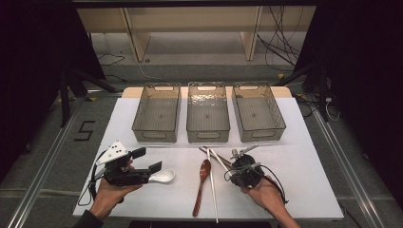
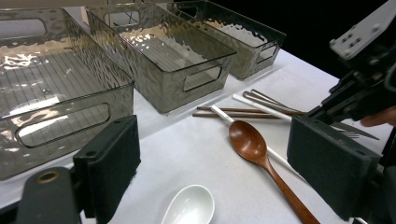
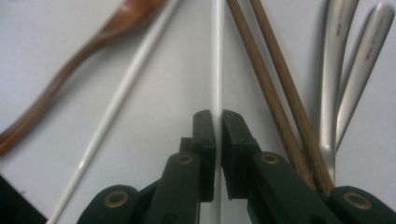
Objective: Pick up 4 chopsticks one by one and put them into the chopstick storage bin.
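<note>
My right gripper (image 3: pixel 218 126) is shut on a white chopstick (image 3: pixel 217 56) that lies on the white table; its pads pinch the thin stick from both sides. A second white chopstick (image 3: pixel 121 93) and a brown wooden spoon (image 3: pixel 70 74) lie to its left, and two brown chopsticks (image 3: pixel 266 70) and two metal handles (image 3: pixel 334 70) to its right. In the high view this gripper (image 1: pixel 227 175) sits right of the wooden spoon (image 1: pixel 202 183). My left gripper (image 1: pixel 148 160) stands open, level over the table, with a white ceramic spoon (image 2: pixel 189 205) below and between its jaws.
Three empty smoky plastic bins stand in a row at the back: left (image 1: pixel 156 136), middle (image 1: pixel 208 135), right (image 1: pixel 263 134). The utensils lie in a loose cluster in front of the middle and right bins. Bare white table surface lies at the front right (image 1: pixel 309 190).
</note>
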Demonstrator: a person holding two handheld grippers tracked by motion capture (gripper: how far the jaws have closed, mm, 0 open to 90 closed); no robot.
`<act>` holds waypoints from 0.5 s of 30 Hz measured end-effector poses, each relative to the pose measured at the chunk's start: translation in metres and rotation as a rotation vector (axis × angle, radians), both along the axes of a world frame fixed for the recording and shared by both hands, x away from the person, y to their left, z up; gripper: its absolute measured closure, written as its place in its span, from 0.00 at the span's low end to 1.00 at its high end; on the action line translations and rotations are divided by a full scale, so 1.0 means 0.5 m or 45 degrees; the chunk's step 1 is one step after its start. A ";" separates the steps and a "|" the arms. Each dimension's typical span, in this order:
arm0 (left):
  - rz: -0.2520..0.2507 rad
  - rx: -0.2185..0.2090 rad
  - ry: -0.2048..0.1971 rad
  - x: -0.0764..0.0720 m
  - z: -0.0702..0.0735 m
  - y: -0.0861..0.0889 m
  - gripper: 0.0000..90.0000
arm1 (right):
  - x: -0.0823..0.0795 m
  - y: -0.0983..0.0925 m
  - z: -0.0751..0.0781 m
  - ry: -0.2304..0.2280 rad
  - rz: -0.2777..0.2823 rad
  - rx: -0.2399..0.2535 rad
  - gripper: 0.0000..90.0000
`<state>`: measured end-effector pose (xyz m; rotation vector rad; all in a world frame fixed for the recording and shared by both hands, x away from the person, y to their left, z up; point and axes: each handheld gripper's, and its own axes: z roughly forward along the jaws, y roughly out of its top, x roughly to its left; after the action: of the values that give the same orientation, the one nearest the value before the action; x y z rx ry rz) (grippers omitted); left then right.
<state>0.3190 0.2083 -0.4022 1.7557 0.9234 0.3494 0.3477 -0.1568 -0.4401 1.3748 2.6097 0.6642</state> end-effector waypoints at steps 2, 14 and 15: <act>-0.004 0.005 0.004 0.001 -0.001 -0.001 0.18 | -0.003 0.001 0.007 -0.006 0.023 0.008 0.95; -0.056 0.082 0.087 0.011 -0.013 -0.013 0.18 | -0.016 0.027 0.048 -0.075 0.296 -0.023 0.95; -0.062 0.085 0.097 0.013 -0.015 -0.014 0.18 | -0.016 0.027 0.048 -0.075 0.296 -0.023 0.95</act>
<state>0.3256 0.2014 -0.4097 1.8605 0.9310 0.2863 0.3396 -0.1432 -0.4161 1.0392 2.7454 0.6959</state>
